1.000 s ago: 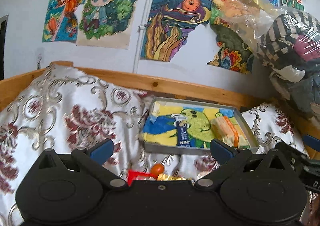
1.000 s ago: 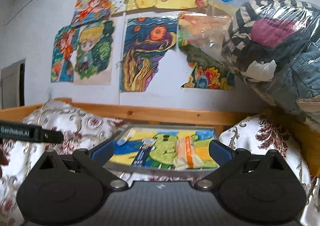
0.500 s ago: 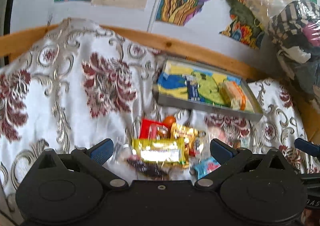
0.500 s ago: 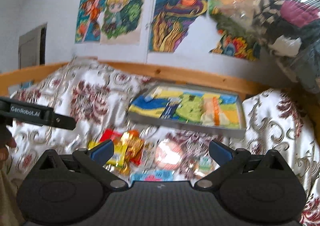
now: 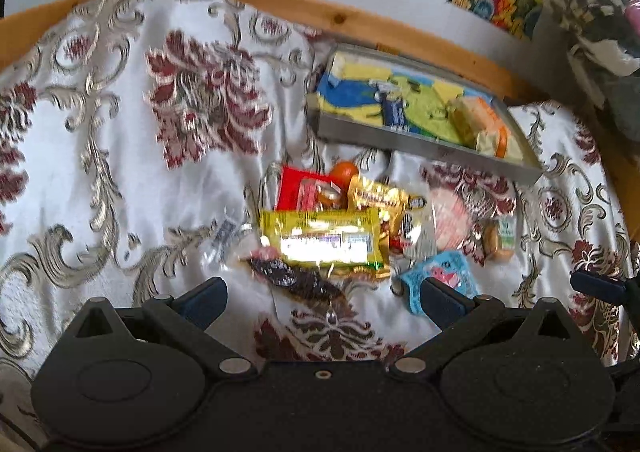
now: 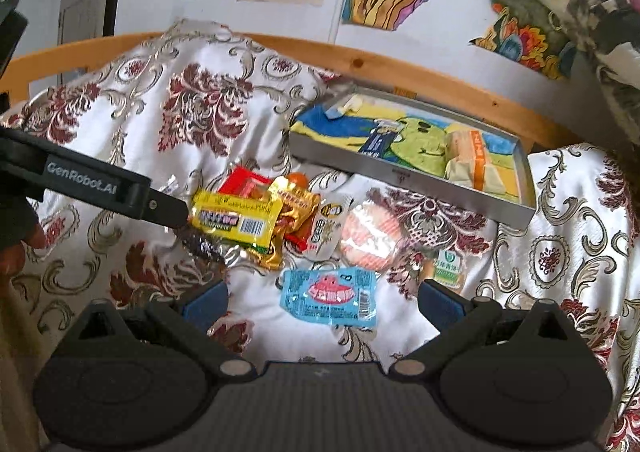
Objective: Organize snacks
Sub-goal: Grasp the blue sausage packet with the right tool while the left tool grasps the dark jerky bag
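Note:
Several snack packets lie in a loose pile on the floral cloth: a yellow bar (image 5: 324, 238) (image 6: 234, 222), a gold packet (image 5: 380, 198), a red packet (image 5: 298, 188), a dark wrapper (image 5: 296, 282), a blue packet (image 5: 438, 278) (image 6: 330, 294) and a pink round pack (image 6: 370, 238). Behind them a grey metal tray (image 5: 420, 144) (image 6: 404, 174) holds an orange-banded packet (image 6: 470, 162). My left gripper (image 5: 320, 298) hovers open just short of the dark wrapper. Over the blue packet my right gripper (image 6: 322, 298) stands open too. Neither holds anything.
A wooden rail (image 6: 400, 66) runs behind the tray, below a wall of drawings. A clear bag of clothes (image 6: 608, 4) bulges at the right. The left gripper's arm (image 6: 92, 182), with a hand behind it, crosses the right wrist view. Bare cloth (image 5: 100, 172) spreads left.
Both cameras have tilted down and moved closer: a second ago only the tray and wall showed, and now the snack pile fills the middle of both views. Both grippers stayed open.

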A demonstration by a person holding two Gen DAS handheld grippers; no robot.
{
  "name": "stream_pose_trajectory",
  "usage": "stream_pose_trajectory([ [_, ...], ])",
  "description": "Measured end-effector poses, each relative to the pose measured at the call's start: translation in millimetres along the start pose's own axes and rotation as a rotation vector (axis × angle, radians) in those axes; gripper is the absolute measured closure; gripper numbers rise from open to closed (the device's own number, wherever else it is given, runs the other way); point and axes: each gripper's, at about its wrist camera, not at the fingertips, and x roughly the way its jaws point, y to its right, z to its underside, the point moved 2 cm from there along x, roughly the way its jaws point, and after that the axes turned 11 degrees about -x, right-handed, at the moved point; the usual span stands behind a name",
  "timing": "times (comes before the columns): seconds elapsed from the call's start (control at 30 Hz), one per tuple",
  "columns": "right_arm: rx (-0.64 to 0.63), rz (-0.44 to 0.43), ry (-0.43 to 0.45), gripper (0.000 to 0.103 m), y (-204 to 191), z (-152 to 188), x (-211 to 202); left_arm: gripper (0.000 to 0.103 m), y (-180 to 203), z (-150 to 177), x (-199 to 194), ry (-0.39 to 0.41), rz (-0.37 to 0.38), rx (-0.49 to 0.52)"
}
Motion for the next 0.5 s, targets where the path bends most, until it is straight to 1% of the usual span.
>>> stream_pose_trajectory([
  [0.17, -0.005, -0.014, -0.040, 0.000, -2, 3, 7, 0.001, 2, -1, 18, -0.072, 0.019, -0.045],
  [0.27, 0.001, -0.038, -0.071, 0.000, -2, 4, 13, 0.001, 4, -1, 29, -0.102, 0.025, -0.071],
  [0.4, -0.017, -0.105, -0.122, 0.000, -2, 3, 27, 0.001, 7, -4, 47, -0.136, 0.001, -0.103],
  [0.5, -0.028, -0.125, -0.146, 0.000, 3, 0, 40, 0.001, 5, -7, 60, -0.166, -0.005, -0.140],
])
